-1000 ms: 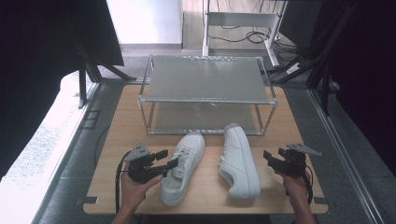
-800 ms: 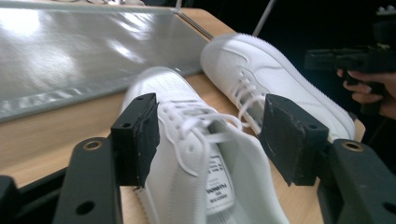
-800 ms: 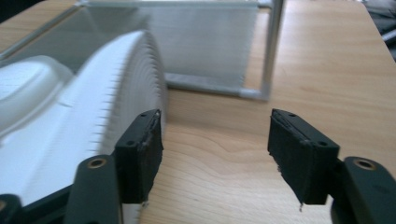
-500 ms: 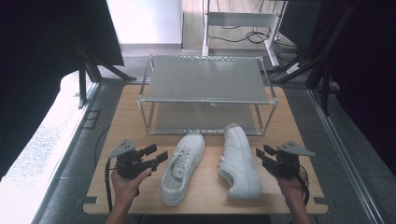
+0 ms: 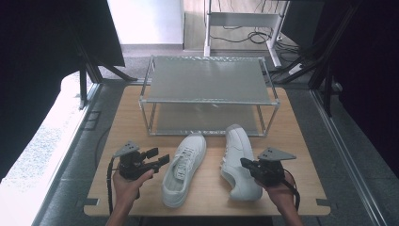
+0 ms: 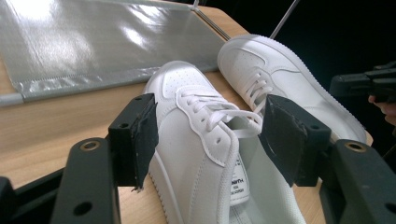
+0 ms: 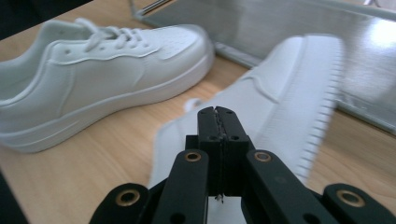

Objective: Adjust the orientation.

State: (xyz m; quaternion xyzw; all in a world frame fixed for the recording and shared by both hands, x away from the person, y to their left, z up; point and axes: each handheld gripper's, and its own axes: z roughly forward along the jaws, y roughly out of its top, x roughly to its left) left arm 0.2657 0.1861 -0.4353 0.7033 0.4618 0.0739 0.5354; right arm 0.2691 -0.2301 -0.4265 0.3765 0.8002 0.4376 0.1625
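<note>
Two white sneakers lie on the wooden table (image 5: 117, 127). My left gripper (image 5: 160, 157) stands open just left of the left sneaker (image 5: 183, 172); its jaws have just opened a little wider. In the left gripper view its pads (image 6: 137, 140) frame the heel of the left sneaker (image 6: 187, 93) without touching it, and the right sneaker (image 6: 280, 79) lies beyond. My right gripper (image 5: 243, 163) is at the right sneaker (image 5: 235, 146). Its jaws have just closed and the right gripper (image 7: 217, 116) shows pad against pad, nothing visible between. Behind it the right sneaker (image 7: 289, 93) is blurred.
A metal two-tier rack (image 5: 207, 80) stands at the back of the table, its lower shelf (image 6: 70, 42) just behind the shoes' toes. The other hand's gripper (image 6: 364, 84) shows at the right edge of the left gripper view. Dark frames and cables surround the table.
The right gripper has moved left up to the right sneaker and its jaws have shut. The left gripper has drawn back slightly from the left sneaker. Both shoes lie where they were.
</note>
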